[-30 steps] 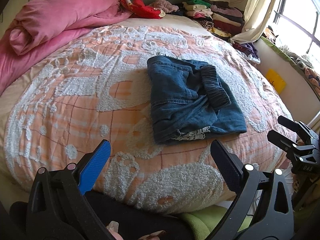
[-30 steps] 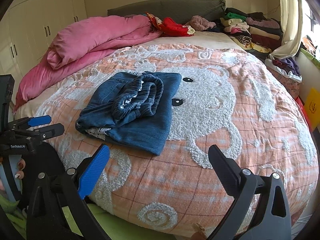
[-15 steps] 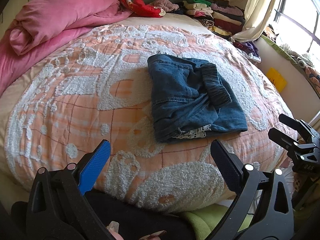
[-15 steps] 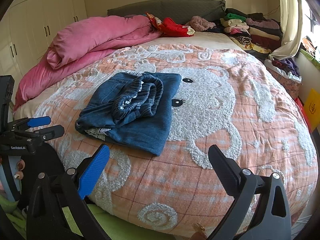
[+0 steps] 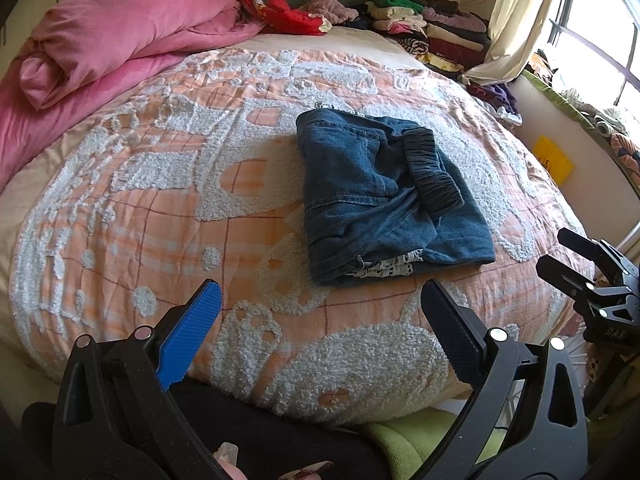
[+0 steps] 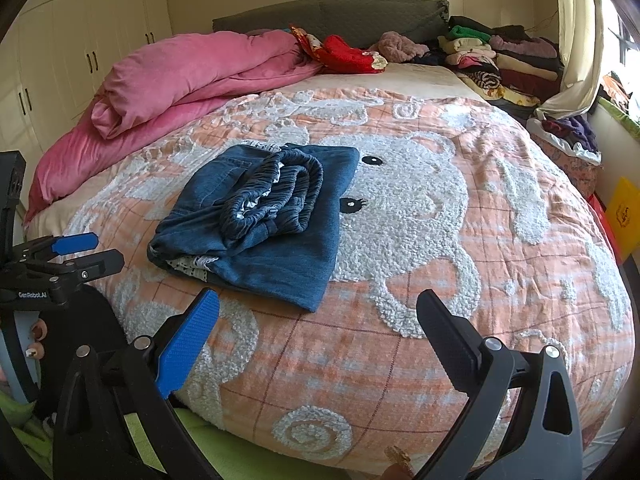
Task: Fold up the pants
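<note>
The blue denim pants (image 5: 384, 200) lie folded into a compact bundle on the orange and white bedspread (image 5: 160, 200), elastic waistband on top. They also show in the right wrist view (image 6: 260, 220). My left gripper (image 5: 320, 328) is open and empty, held back at the near edge of the bed, apart from the pants. My right gripper (image 6: 316, 328) is open and empty, also near the bed's front edge. Each gripper shows in the other's view: the right one (image 5: 576, 264) at the far right, the left one (image 6: 80, 252) at the far left.
A rolled pink duvet (image 6: 192, 80) lies at the back left. Red clothes (image 6: 344, 54) and stacks of folded clothes (image 6: 500, 56) sit by the grey headboard (image 6: 332, 14). A curtain (image 5: 520, 20) and a window are on the right. White wardrobes (image 6: 80, 40) stand at left.
Both grippers have drawn back very slightly from the bed. The pants have not moved.
</note>
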Available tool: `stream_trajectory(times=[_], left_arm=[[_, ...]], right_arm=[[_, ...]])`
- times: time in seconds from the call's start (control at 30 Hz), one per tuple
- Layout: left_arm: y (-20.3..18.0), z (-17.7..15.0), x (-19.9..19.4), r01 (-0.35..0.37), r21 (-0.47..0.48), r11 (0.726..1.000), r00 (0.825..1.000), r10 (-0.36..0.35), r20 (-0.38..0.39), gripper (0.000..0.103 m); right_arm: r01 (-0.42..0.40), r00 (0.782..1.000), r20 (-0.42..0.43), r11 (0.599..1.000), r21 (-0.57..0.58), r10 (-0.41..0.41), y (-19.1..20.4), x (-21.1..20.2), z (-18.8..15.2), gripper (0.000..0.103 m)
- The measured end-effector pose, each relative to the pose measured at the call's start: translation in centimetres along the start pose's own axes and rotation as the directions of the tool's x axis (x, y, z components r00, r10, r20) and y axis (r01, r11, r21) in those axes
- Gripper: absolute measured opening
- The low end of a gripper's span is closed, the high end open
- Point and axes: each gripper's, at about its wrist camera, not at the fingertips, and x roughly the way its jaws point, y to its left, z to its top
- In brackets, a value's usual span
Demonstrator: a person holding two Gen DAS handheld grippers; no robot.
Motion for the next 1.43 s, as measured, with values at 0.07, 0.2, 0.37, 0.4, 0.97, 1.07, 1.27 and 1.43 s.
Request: stream_trajectory(times=[0.07,0.2,0.37,0.4,0.97,1.07,1.27,1.43], left_arm=[[0.0,0.0,0.0,-0.004,0.001,1.0,1.0,0.004,-0.001,0.094],[-0.1,0.0,0.0,-0.007,0.003,1.0,1.0,0.007,-0.003,0.094],[-0.1,-0.1,0.1,-0.008,0.002,1.0,1.0,0.008,-0.005,0.094],[-0.1,-0.1,0.1,-0.007,0.0,1.0,1.0,0.007,-0.006,0.094],[8.1,2.5,1.4,-0.123,-0.17,0.978,0.992,0.121,-0.024,0.094],[12.8,4.3,2.1,-0.207,-0.24,0.948,0.977,0.211,-0.009,0.094],[23.7,9.4,7.1,-0.422,-0.334,0.843,0.906,0.403,-0.128,0.094],[29.6,10.7,12.1,-0.483,-0.374,0.792,0.874,0.46,-0.154,0.095]], right_arm=[[0.003,1.0,0.0,1.0,0.0,-0.003,-0.1,0.0,0.0,0.098],[0.006,1.0,-0.001,1.0,0.001,-0.006,-0.1,0.0,0.0,0.098],[0.011,1.0,-0.003,1.0,0.003,-0.011,-0.3,0.0,0.1,0.098],[0.012,1.0,-0.001,1.0,0.003,-0.012,-0.3,0.0,0.1,0.098],[0.189,0.982,-0.03,0.976,0.112,-0.187,-7.9,1.0,1.0,0.098],[0.273,0.962,-0.055,0.95,0.153,-0.268,-12.1,1.7,1.4,0.098],[0.447,0.894,-0.125,0.872,0.201,-0.43,-22.3,4.5,3.1,0.098],[0.565,0.825,-0.215,0.784,0.259,-0.523,-31.3,8.3,5.3,0.098]])
